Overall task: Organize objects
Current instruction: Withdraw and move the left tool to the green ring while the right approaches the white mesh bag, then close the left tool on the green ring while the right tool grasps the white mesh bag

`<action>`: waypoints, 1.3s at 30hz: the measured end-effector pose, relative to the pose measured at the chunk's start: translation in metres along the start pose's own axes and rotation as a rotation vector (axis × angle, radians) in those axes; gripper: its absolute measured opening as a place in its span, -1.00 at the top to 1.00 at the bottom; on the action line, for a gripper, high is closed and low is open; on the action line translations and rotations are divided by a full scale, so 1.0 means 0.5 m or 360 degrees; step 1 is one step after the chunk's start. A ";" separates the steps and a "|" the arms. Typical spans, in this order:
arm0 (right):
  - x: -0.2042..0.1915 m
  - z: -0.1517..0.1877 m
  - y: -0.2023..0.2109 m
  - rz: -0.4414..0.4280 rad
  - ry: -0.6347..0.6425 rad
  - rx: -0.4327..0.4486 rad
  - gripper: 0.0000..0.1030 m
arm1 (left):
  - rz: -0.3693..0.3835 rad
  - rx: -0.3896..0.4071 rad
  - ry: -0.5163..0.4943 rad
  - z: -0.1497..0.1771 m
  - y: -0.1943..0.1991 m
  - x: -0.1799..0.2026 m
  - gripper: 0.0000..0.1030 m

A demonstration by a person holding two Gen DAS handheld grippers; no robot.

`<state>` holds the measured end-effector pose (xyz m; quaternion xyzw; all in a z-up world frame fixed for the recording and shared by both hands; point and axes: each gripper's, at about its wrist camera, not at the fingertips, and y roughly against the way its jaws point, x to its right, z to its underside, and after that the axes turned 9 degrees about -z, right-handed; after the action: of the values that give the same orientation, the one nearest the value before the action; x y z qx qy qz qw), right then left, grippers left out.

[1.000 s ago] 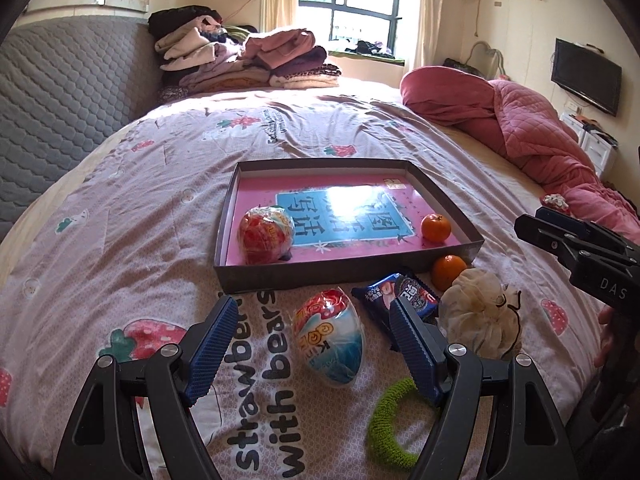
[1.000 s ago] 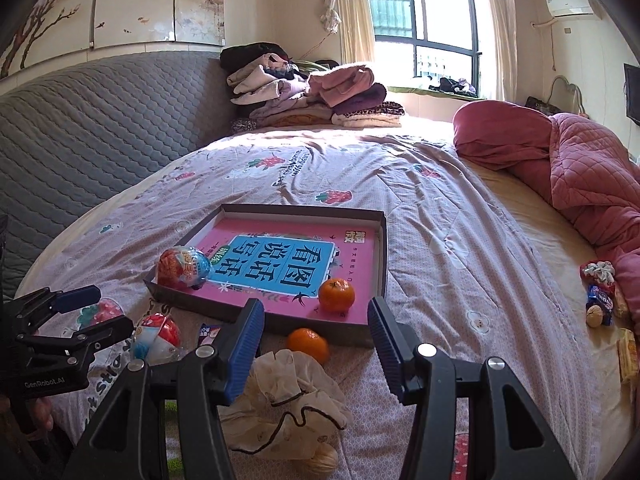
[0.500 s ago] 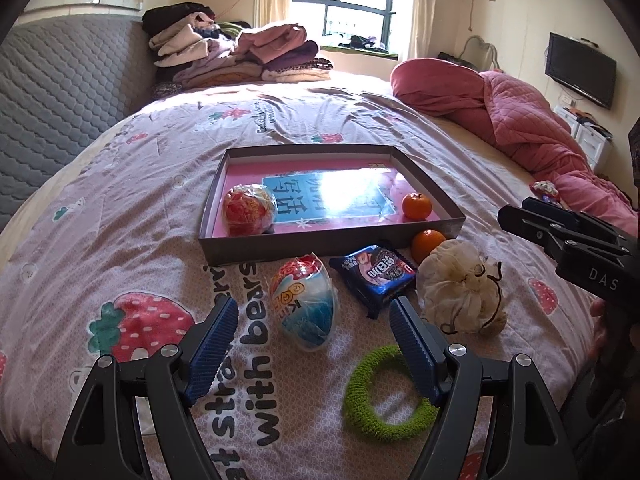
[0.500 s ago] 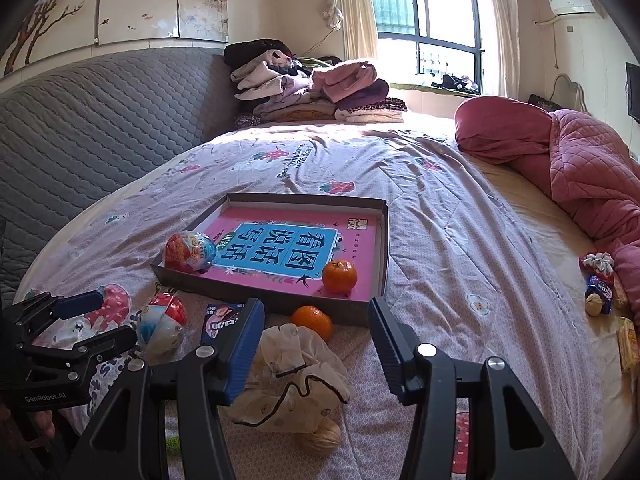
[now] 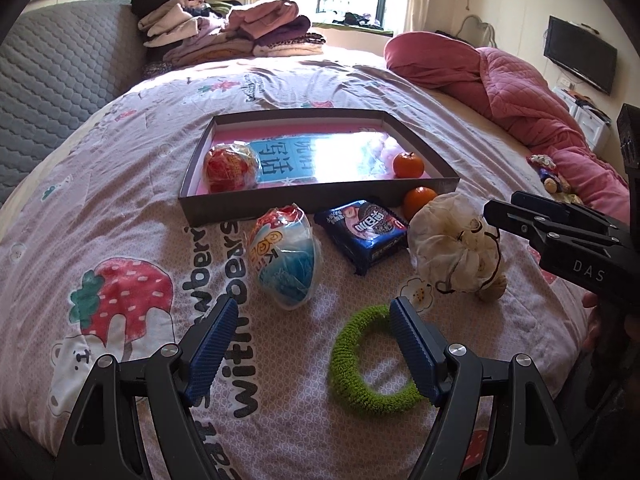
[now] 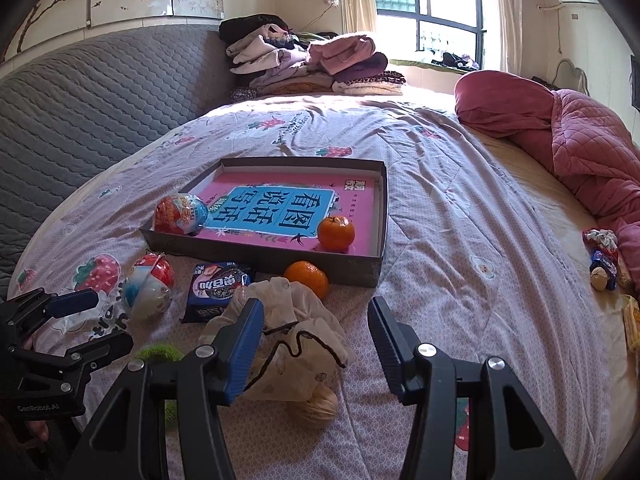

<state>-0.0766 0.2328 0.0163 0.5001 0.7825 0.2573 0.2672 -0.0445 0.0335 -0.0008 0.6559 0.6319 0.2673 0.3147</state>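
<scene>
Left wrist view: the left gripper (image 5: 310,322), jaws spread and empty, hovers over the bedspread (image 5: 120,208). A blue foil egg (image 5: 286,254) lies just ahead between its fingers, long axis pointing toward the tray (image 5: 320,199). The right gripper (image 6: 316,322), equally spread, hangs over a cloth pouch (image 6: 296,336).

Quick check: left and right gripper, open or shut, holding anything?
Left gripper: open, holding nothing, above the bedspread.
Right gripper: open, holding nothing, above the cloth pouch.

The pink book cover (image 6: 280,216) in the flat grey box ahead of the open right gripper (image 6: 316,338) says "看图说话". The pink bedsheet (image 5: 248,364) between the left gripper's (image 5: 312,340) fingers says "with". The right gripper's black side (image 5: 588,276) says "DAS", the left's (image 6: 38,407) "GenRobot.AI".
</scene>
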 end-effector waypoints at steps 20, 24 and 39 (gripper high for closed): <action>0.013 0.031 -0.059 -0.0012 -0.0020 -0.0147 -0.04 | -0.0040 -0.0145 -0.0064 0.041 -0.060 0.029 -0.53; 0.021 0.033 -0.063 -0.0006 -0.0040 -0.0145 -0.04 | -0.0037 -0.0167 -0.0066 0.048 -0.071 0.033 -0.53; 0.023 0.030 -0.063 -0.0020 -0.0007 -0.0076 0.62 | -0.0001 -0.0159 -0.0058 0.049 -0.079 0.034 -0.53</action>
<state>-0.0910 0.2339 -0.0176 0.4893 0.7787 0.2730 0.2824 -0.0514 0.0485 -0.0476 0.6439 0.6122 0.2863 0.3586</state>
